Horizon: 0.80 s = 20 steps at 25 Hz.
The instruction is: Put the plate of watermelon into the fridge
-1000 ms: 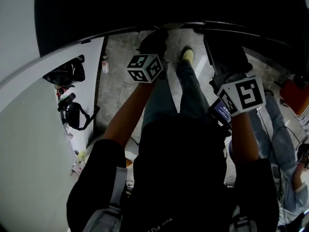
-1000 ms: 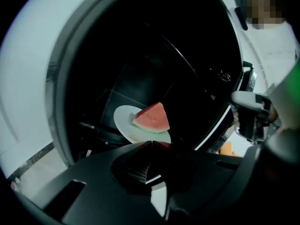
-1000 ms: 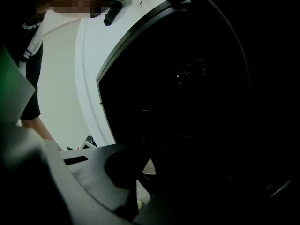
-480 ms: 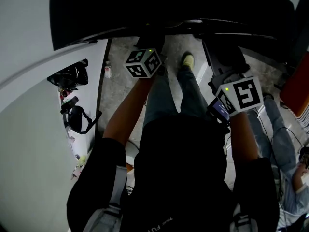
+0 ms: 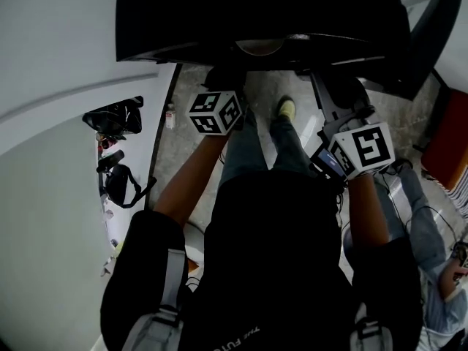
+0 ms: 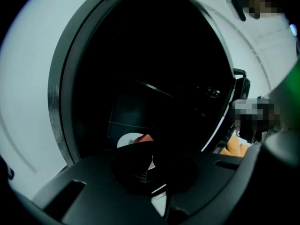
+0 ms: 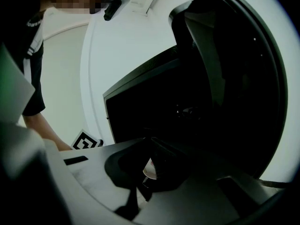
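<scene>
Plate (image 6: 126, 140) is pinched at its near rim by the left gripper (image 6: 151, 156), whose jaws are pressed together on the thin edge; the right gripper (image 7: 149, 162) takes the other side, its jaws likewise closed on a pale sliver of rim, so the load is shared and the plate can be kept level; a red wedge of watermelon (image 6: 144, 138) shows on the white just past the left jaws, and a one-sided pinch would likely let it tip; both grippers reach forward side by side in front of the person's body, pointing slightly down; the plate hangs between them at the mouth of the fridge (image 6: 154, 55), apparently not yet resting on anything; beyond it the fridge stands open, its inside dark, with a shelf (image 6: 154, 89) edge faintly lit; I judge the carry nearly over, the remaining step being to slide the plate onto a shelf and let go; the dark interior makes shelf height hard to read.
</scene>
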Each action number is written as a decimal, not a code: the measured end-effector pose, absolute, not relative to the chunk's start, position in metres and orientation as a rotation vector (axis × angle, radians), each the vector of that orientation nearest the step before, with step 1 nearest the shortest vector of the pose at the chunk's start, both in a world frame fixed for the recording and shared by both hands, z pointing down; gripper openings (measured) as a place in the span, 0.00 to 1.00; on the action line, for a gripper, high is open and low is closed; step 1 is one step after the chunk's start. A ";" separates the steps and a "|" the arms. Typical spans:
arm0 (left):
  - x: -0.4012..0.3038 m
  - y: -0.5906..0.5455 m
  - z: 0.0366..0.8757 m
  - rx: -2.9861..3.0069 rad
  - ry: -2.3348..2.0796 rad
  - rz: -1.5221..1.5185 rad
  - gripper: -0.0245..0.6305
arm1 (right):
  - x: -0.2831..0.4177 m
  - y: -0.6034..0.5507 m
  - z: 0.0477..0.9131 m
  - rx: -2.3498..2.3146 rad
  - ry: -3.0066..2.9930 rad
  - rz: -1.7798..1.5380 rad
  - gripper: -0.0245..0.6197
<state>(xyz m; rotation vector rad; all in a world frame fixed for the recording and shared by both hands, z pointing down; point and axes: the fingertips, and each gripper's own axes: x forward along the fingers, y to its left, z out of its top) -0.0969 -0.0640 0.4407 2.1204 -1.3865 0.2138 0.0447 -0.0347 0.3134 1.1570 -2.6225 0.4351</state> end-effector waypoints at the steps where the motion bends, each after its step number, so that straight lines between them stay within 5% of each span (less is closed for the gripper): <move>1: -0.096 -0.062 0.434 2.131 -1.381 0.224 0.06 | 0.046 -0.034 0.311 1.159 -2.623 0.438 0.06; 20: -0.084 -0.014 0.294 2.335 -1.531 0.253 0.06 | 0.075 -0.013 0.280 1.142 -2.689 0.417 0.06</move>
